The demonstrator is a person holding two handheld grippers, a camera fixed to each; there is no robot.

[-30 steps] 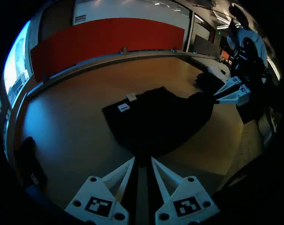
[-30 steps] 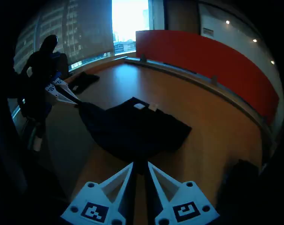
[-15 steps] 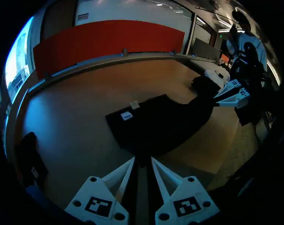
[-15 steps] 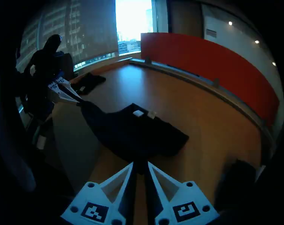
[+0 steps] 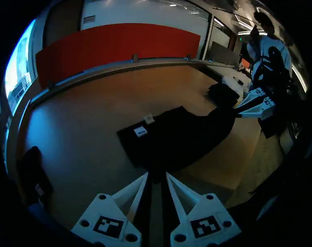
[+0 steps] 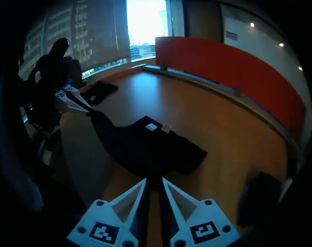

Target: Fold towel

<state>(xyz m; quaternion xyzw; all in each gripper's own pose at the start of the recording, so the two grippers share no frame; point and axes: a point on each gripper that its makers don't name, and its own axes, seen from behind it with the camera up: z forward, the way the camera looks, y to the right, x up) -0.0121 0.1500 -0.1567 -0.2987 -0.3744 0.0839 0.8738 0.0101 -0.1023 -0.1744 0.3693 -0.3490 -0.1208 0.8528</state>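
A dark towel (image 5: 180,136) lies spread on the wooden table (image 5: 85,123), with two small white labels (image 5: 140,131) near its far edge. My left gripper (image 5: 156,176) is shut on the towel's near corner. At the right of the left gripper view, my right gripper (image 5: 237,112) pinches another corner and holds it slightly off the table. In the right gripper view the towel (image 6: 143,148) runs from my right gripper (image 6: 154,181), shut on its corner, across to the left gripper (image 6: 88,112) at the left.
A second dark cloth pile (image 5: 224,92) (image 6: 99,88) lies farther along the table. A red partition (image 5: 114,45) lines the table's back edge. A person (image 5: 271,53) stands behind the grippers. A dark object (image 5: 32,173) sits near the table's edge.
The towel's labelled far edge has come slightly nearer in both views. Both grippers keep hold of their corners.
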